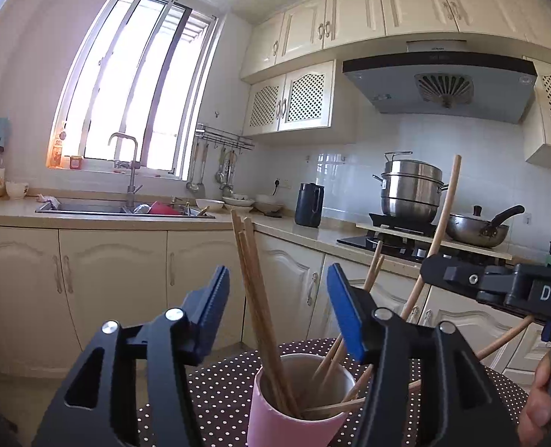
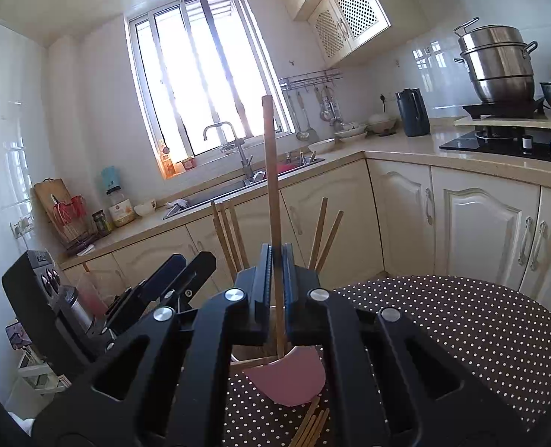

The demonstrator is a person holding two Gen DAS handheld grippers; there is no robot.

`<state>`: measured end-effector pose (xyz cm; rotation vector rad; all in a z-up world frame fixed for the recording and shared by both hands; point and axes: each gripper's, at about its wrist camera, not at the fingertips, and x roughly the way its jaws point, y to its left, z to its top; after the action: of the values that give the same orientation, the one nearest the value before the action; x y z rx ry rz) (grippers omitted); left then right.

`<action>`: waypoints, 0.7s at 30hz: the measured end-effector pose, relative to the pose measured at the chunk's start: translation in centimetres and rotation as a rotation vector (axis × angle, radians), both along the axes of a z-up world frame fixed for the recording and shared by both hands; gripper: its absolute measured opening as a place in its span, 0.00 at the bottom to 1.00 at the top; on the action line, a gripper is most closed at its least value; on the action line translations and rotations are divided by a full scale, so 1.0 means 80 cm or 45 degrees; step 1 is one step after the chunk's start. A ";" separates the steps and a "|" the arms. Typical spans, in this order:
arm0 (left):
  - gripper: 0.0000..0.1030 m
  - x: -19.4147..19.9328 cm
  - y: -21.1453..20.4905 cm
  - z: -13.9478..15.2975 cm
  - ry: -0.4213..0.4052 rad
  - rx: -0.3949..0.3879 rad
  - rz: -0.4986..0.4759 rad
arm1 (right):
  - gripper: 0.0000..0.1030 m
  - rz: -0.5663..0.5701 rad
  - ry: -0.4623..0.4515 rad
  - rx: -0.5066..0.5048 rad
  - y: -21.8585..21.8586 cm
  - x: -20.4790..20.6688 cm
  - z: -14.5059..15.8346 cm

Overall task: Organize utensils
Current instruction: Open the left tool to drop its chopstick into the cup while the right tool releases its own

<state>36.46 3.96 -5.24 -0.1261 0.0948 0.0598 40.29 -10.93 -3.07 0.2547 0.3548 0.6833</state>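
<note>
In the left wrist view the left gripper [image 1: 277,309] fills the bottom of the frame, its blue-padded jaws standing apart with a bundle of chopsticks [image 1: 253,290] rising between them, touched by neither pad; the bundle stands in a pink cup [image 1: 275,421] at bottom centre, leaning toward the cup's left wall, while a few more sticks lean to the right inside it; the cup sits on a round table [image 1: 223,383] covered in dark cloth with white dots. At the right edge a hand [image 1: 543,402] holds the right gripper, which reaches in from the right.

In the right wrist view the right gripper [image 2: 277,260] is clenched on a single long chopstick [image 2: 269,171] at frame centre (upright, its lower end going down into the cup); some loose chopsticks [image 2: 310,428] lie on the dotted cloth at the bottom, just below the cup; the left gripper shows at lower left.

Farther off, cream cabinets [image 1: 111,283] run under a counter; a sink [image 1: 122,208] with a tall tap sits below a bright window [image 1: 133,82] at upper left; at the right of the left wrist view a steel steamer pot [image 1: 411,190] and a wok [image 1: 478,227] stand on the stove beneath a range hood [image 1: 439,82].
</note>
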 end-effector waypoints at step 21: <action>0.64 -0.095 0.001 0.056 -0.026 0.071 0.025 | 0.48 -0.105 -0.122 -0.040 -0.026 -0.091 0.037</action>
<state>28.85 4.03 -0.72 -0.0717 0.0712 0.0807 33.04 -13.02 -0.13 0.2048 0.2622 0.6060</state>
